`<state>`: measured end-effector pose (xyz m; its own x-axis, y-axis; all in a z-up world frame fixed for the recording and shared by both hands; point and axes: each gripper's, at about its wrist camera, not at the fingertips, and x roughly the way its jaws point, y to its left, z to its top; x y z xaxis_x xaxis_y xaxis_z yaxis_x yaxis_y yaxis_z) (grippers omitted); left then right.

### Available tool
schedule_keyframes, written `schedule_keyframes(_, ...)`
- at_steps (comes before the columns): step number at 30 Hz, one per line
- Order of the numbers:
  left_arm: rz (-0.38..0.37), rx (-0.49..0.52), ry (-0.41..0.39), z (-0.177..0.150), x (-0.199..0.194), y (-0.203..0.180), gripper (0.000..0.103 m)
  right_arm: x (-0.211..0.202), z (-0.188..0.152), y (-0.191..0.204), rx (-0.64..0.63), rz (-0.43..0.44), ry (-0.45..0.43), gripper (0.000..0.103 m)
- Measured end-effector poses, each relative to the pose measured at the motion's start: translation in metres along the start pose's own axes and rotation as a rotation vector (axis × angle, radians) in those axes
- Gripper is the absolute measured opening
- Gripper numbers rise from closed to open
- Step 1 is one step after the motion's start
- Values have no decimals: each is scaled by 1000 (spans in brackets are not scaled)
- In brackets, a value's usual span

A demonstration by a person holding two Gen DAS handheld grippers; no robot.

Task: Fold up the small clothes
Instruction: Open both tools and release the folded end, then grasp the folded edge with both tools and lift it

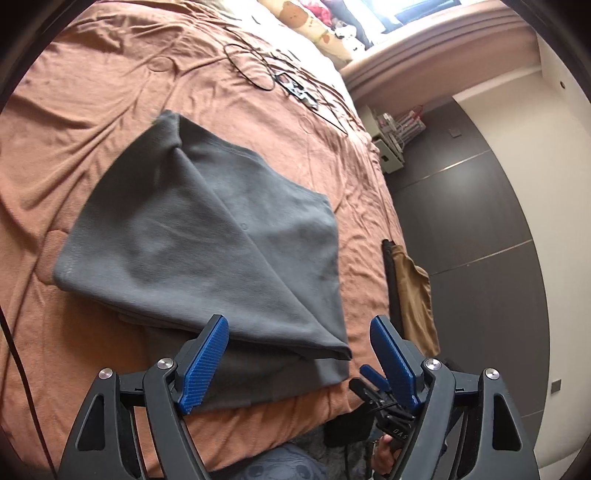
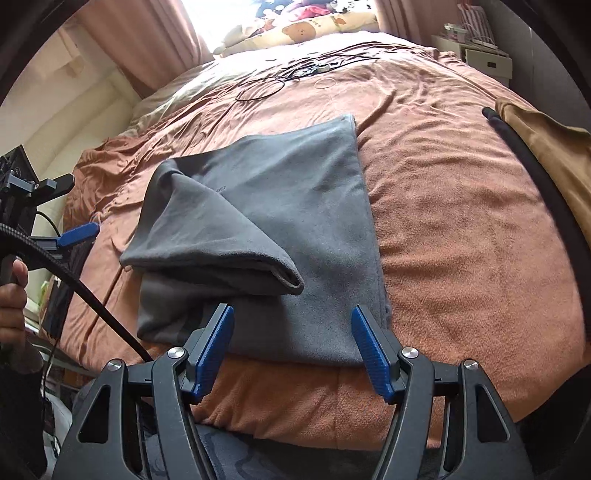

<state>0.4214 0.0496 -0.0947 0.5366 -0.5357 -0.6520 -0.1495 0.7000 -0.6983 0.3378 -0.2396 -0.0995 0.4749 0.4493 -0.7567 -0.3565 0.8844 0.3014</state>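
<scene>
The left tool point(image 1: 299, 363) stands wide, its blue pads point(image 1: 201, 369) parted and holding nothing; it hovers over the near edge of the bed point(image 1: 92, 110), just above the near corner of the grey garment point(image 1: 207, 240). The right tool point(image 2: 293, 349) is wide too, empty, its pads point(image 2: 373, 354) spread above the garment's point(image 2: 295, 221) near hem; neither tool touches the cloth.

The garment lies flat on the brown blanket point(image 2: 461, 240), partly folded; one side is turned over onto the rest, so a thick doubled flap point(image 2: 221, 254) rests on the lower layer with its rounded fold edge facing the tools; in the right wrist view this flap covers the left part, and the right part lies single and smooth, its long edge running straight away from the camera.

In the left wrist view the right tool's blue tip point(image 1: 373, 374) shows just beside the left tool's right finger, with a hand point(image 1: 384, 454) below it; in the right wrist view the left tool point(image 2: 77, 234) shows at the left edge, gripped by a hand point(image 2: 13, 295), a black cable point(image 2: 92, 302) trailing from it.

Further out, a tan cloth point(image 2: 546, 155) and a black strip point(image 2: 535, 177) lie at the bed's right edge; thin black wires point(image 2: 266, 88) loop on the far blanket; patterned pillows point(image 2: 295, 31) sit by the bright window point(image 1: 413, 9); a white cabinet point(image 1: 388, 147) stands past the bed.
</scene>
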Motion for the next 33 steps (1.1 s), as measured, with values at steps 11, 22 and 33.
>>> schedule_keyframes(11, 83, -220, 53, -7, 5, 81, 80, 27, 11, 17, -110, -44, 6, 45)
schedule_keyframes(22, 112, -329, 82, -6, 51, 113, 75, 42, 21, 21, -154, -40, 13, 32)
schedule_keyframes(33, 147, -260, -24, 11, 29, 95, 11, 36, 23, 13, -123, 32, -6, 4)
